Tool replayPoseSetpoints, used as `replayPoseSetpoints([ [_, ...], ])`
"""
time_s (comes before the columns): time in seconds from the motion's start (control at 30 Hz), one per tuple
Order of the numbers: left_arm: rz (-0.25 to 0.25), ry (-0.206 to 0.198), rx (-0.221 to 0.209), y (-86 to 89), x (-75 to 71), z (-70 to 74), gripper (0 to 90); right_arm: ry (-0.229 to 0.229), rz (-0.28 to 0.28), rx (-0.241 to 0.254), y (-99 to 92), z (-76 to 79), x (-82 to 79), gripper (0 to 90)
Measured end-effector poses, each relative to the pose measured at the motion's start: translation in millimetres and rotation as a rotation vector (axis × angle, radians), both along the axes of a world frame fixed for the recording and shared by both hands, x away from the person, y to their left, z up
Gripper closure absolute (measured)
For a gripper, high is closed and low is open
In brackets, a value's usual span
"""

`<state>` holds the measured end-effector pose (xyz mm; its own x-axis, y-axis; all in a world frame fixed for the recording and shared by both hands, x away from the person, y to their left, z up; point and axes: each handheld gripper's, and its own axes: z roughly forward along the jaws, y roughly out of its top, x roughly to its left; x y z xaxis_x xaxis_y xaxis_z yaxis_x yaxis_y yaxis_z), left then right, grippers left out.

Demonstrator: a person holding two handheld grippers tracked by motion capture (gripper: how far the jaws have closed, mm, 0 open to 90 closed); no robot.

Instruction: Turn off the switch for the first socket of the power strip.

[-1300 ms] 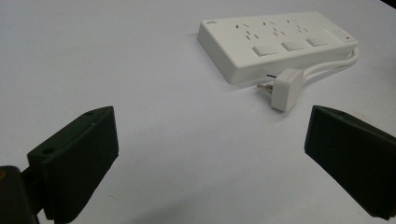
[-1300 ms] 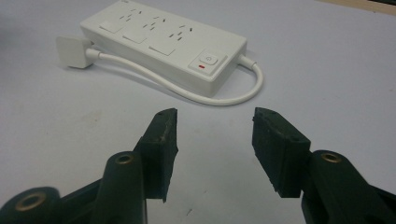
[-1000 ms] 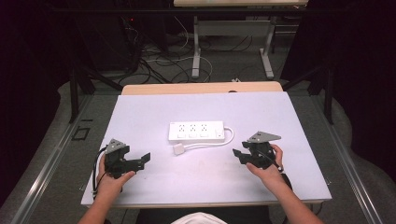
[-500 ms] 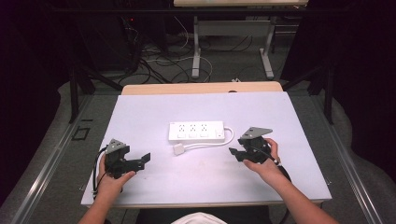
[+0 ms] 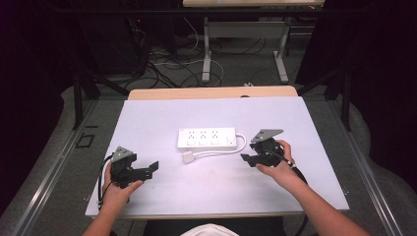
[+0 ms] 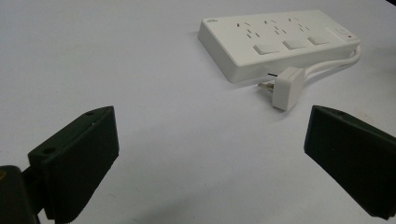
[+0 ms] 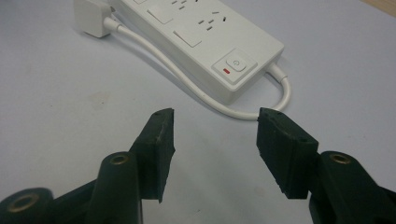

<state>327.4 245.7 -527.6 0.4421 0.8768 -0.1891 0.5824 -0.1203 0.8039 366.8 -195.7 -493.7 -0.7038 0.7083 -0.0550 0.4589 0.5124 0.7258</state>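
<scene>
A white power strip [image 5: 206, 137] lies flat in the middle of the table, three outlets up, its switch [image 7: 235, 64] at the right end. Its white cable [image 5: 239, 146] loops from that end back to the plug [image 5: 188, 157], which lies loose in front of the strip. My right gripper [image 5: 250, 154] is open just right of the cable loop; in the right gripper view its jaws [image 7: 215, 135] point at the cable [image 7: 224, 110] and switch end, holding nothing. My left gripper [image 5: 150, 169] rests open near the front left, well short of the plug [image 6: 288, 87] and strip [image 6: 275, 42].
The white table top [image 5: 147, 118] has a wooden strip [image 5: 211, 92] along its far edge. Beyond it, cables [image 5: 162, 64] lie on the floor by another table's legs [image 5: 206, 54]. Metal rails [image 5: 54, 167] run along both sides.
My right gripper has moved forward and left, closer to the strip's switch end and cable loop. The left gripper has stayed put.
</scene>
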Motion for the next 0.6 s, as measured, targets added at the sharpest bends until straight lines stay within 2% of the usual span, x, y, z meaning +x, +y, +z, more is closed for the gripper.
replayPoseSetpoints([
  [0.27,0.0,-0.003,-0.001,-0.4,0.4,-0.5,2.8,0.012,0.035,-0.036,3.4,2.4,4.9,48.1],
  [0.43,-0.001,-0.002,0.0,-0.4,0.4,-0.5,2.8,0.015,0.039,-0.045,5.0,4.5,7.2,48.3],
  [0.47,-0.001,-0.003,0.0,-0.4,0.4,-0.5,2.8,0.004,0.037,-0.057,5.5,5.3,9.1,48.3],
  [0.6,-0.001,-0.004,-0.001,-0.5,0.3,-0.4,2.8,0.009,0.038,-0.079,7.2,8.0,12.1,47.8],
])
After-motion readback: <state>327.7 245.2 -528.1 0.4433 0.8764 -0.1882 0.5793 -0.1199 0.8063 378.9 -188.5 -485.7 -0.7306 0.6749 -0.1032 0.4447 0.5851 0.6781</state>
